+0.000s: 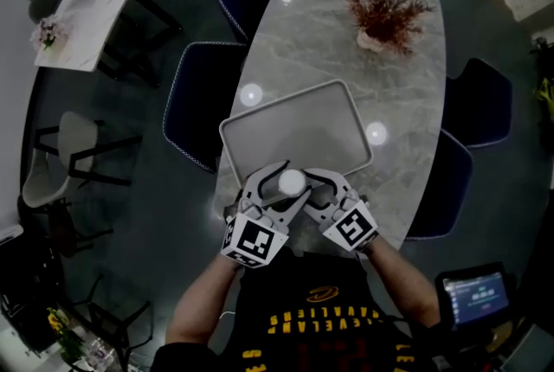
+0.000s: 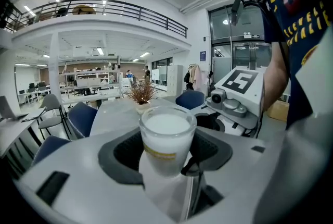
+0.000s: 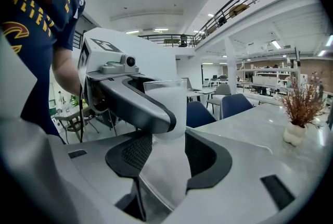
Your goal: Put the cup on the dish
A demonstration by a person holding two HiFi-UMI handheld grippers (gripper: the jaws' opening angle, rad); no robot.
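A pale marble table (image 1: 407, 102) fills the middle of the head view; dark blue chairs (image 1: 195, 102) stand along both its long sides, and a dried reddish plant (image 1: 385, 11) in a small pot sits near its far end, well apart from the work; a white side table (image 1: 91, 7) stands off to the upper left, and a lit screen (image 1: 474, 292) at the lower right.

The dish (image 1: 294, 124), a pale rectangular tray, lies on the table's near half; the cup (image 1: 292, 182) is at the dish's near edge. The left gripper (image 1: 286, 186) is clamped on the cup, with a dark pad against each side of it in the left gripper view; the right gripper (image 1: 322, 184) sits just beside it with its jaws spread. In the right gripper view one jaw of the left gripper crosses in front of the cup and covers its left side.

The cup is a clear tumbler with a yellow band (image 2: 160, 153) low on its wall; it looks white up to near the rim, but whether that is liquid or frosted glass cannot be told.

The cup's base is hidden by the jaws in every view, so whether it rests on the dish or hangs just above it cannot be told; nor whether the right gripper's pads touch the cup.
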